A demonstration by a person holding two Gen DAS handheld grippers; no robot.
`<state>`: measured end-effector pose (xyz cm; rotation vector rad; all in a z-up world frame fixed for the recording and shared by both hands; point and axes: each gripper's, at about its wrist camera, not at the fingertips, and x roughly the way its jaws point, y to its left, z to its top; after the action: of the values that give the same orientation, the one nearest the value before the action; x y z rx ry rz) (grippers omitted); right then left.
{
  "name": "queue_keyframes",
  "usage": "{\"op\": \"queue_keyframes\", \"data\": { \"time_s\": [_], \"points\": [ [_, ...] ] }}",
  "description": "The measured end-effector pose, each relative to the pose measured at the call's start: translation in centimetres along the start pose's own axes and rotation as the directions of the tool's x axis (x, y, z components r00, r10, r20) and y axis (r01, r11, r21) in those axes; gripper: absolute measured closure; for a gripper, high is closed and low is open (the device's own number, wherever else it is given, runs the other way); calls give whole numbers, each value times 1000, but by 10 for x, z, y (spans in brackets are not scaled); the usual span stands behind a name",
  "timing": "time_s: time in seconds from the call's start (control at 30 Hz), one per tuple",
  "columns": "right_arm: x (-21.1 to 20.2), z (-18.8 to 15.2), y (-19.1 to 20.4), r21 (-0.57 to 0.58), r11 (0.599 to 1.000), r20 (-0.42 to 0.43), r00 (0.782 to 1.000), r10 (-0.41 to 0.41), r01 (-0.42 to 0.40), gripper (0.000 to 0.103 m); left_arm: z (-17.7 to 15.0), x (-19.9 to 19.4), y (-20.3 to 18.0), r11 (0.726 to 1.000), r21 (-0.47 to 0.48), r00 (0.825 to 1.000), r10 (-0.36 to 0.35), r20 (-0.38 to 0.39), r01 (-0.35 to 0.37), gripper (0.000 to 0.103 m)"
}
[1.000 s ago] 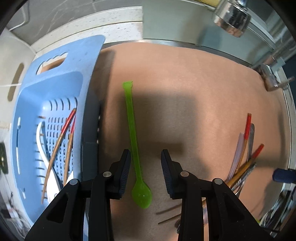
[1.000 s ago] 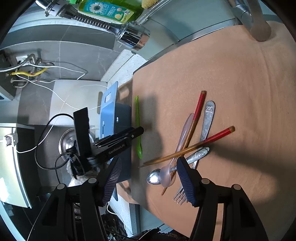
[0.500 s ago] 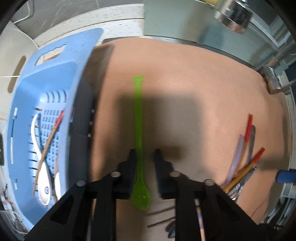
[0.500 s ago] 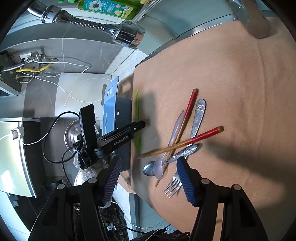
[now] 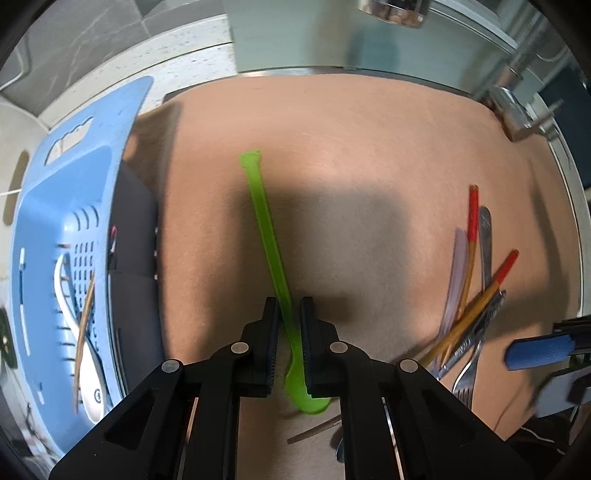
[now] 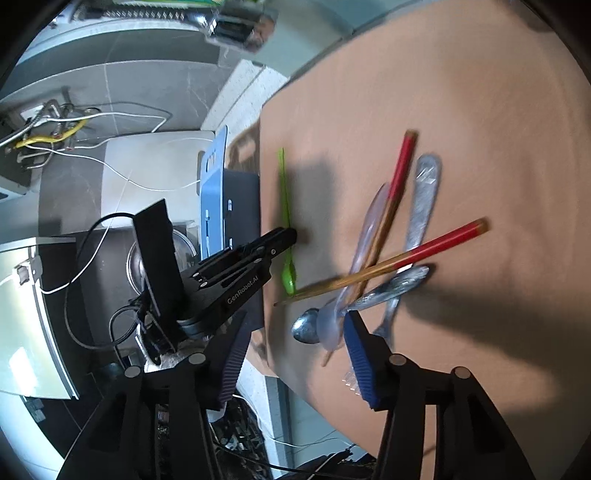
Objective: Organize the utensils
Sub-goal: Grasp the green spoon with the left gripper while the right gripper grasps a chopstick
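Observation:
My left gripper [image 5: 289,314] is shut on a long green plastic spoon [image 5: 266,229], gripping the handle just above the bowl; the handle points away over the tan mat [image 5: 369,155]. The spoon also shows in the right wrist view [image 6: 283,199], with the left gripper [image 6: 284,236] on it. A blue slotted basket [image 5: 70,206] at the left holds chopsticks and white spoons. My right gripper [image 6: 295,332] is open and empty, just short of a pile of red-tipped chopsticks [image 6: 402,258], a clear spoon, metal spoons [image 6: 421,206] and a fork.
The utensil pile also lies at the mat's right side in the left wrist view [image 5: 476,280]. A chrome tap head [image 5: 391,11] hangs above the far edge. A counter with cables [image 6: 110,162] lies beyond the basket [image 6: 214,184].
My left gripper has closed from open onto the green spoon's handle. The spoon has tilted slightly. My right gripper has moved closer to the utensil pile.

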<state>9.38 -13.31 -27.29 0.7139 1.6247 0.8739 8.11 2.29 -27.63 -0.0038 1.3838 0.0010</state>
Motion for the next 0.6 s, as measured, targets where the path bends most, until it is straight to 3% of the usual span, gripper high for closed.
{"op": "queue_keyframes", "data": {
  "time_s": [0.17, 0.6],
  "points": [
    [27, 2, 9, 18, 999, 11, 999, -50, 50, 64, 1, 2, 1, 997, 67, 1000, -31, -2, 31, 95],
    [60, 8, 5, 161, 980, 79, 988, -131, 117, 67, -7, -3, -13, 971, 216, 994, -112, 12, 107, 95]
  ]
}}
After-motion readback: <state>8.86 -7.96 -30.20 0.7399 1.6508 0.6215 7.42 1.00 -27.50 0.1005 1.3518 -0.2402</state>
